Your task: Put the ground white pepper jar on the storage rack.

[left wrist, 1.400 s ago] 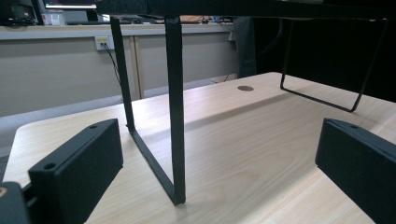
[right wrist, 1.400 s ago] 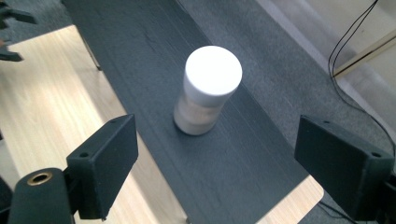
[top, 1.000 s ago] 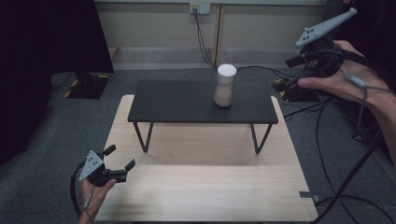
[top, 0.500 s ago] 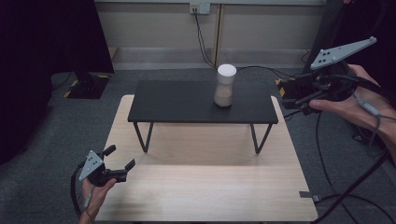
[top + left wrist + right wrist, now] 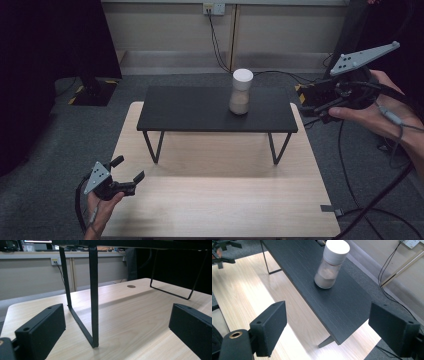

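While both grippers are hanging open, the right gripper (image 5: 312,102) is probably lining up on the white-capped glass jar (image 5: 241,92), needing a leftward reach.

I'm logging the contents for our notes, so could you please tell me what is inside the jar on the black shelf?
The jar holds a pale pinkish-beige powder filling roughly its lower half. The white lid covers the top, so nothing under it can be seen.
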The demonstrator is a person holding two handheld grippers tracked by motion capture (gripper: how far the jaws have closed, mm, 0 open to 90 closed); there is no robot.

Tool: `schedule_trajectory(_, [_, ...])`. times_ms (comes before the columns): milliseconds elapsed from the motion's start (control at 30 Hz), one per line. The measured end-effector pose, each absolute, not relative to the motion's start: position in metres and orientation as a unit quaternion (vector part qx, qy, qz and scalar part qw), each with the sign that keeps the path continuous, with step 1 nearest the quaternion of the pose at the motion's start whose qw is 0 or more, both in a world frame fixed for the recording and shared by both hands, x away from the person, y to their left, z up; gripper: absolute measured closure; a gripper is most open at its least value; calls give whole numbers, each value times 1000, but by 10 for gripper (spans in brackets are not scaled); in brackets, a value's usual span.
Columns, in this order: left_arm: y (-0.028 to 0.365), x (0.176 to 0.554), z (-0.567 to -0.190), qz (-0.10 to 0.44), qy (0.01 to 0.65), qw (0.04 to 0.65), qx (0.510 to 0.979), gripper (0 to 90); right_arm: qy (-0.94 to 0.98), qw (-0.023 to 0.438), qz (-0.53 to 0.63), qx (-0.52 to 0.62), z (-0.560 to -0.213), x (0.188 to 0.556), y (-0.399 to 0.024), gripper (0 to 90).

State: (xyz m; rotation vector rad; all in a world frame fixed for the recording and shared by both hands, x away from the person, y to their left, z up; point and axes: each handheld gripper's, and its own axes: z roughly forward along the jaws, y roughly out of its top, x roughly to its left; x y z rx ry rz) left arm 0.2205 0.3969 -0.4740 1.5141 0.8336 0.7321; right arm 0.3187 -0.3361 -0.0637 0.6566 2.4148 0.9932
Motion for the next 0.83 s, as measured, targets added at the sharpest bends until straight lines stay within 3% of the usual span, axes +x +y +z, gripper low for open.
schedule_trajectory(833, [395, 223, -473, 314, 355, 589, 654, 1, 875, 221, 361, 235, -67, 323, -334, 147])
